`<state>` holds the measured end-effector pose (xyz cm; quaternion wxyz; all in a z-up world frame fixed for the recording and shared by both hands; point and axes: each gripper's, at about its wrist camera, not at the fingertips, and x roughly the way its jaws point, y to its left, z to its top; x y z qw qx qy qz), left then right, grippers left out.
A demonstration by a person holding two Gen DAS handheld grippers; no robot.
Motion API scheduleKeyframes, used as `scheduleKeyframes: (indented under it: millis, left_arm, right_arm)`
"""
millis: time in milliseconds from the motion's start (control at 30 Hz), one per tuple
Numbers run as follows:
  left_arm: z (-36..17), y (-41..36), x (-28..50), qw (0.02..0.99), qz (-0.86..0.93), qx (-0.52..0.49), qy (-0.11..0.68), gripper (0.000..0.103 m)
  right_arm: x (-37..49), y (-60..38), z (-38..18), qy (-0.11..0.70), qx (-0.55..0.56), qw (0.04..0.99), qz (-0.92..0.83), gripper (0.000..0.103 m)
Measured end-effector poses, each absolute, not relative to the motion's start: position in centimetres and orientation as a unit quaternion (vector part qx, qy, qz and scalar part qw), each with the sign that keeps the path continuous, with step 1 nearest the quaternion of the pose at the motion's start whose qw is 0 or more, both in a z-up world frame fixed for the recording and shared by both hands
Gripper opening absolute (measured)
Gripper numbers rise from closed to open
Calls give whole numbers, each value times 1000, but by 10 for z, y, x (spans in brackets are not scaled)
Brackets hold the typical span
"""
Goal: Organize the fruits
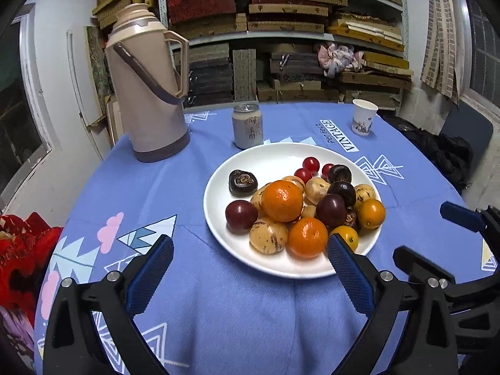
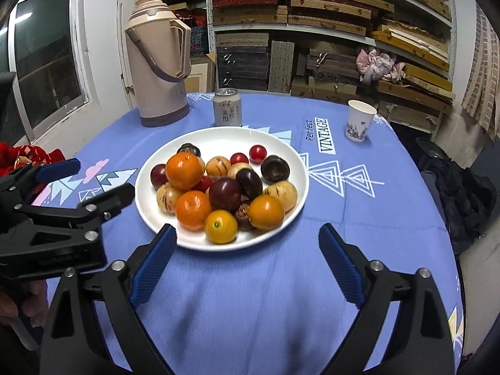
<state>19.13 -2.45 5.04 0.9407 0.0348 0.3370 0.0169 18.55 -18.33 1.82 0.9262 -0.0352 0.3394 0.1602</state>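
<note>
A white plate (image 1: 218, 187) (image 2: 293, 162) on the blue tablecloth holds mixed fruit: two oranges (image 1: 282, 200) (image 2: 183, 170), dark red plums (image 1: 241, 216) (image 2: 224, 193), speckled yellow melons (image 1: 268, 235) (image 2: 280, 194), small red tomatoes (image 1: 311, 164) (image 2: 257, 152), yellow-orange fruits (image 1: 371, 213) (image 2: 220, 227) and dark mangosteens (image 1: 242, 182) (image 2: 274, 168). My left gripper (image 1: 250, 247) is open and empty, just short of the plate's near rim. My right gripper (image 2: 248, 234) is open and empty at the plate's near edge. The left gripper also shows in the right wrist view (image 2: 103, 181).
A beige thermos (image 1: 147, 93) (image 2: 159, 62), a drink can (image 1: 247, 126) (image 2: 227, 107) and a paper cup (image 1: 363, 117) (image 2: 359, 120) stand behind the plate. Shelves of boxes (image 1: 281, 31) fill the back wall. Red cloth (image 1: 22, 250) lies at the table's left edge.
</note>
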Motion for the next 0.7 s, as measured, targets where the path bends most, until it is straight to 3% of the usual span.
scheduleKeyframes:
  millis: [700]
  left_arm:
    - [39, -19, 174, 933, 16, 23, 359, 99]
  right_arm:
    - [173, -186, 3, 353, -36, 921, 159, 94]
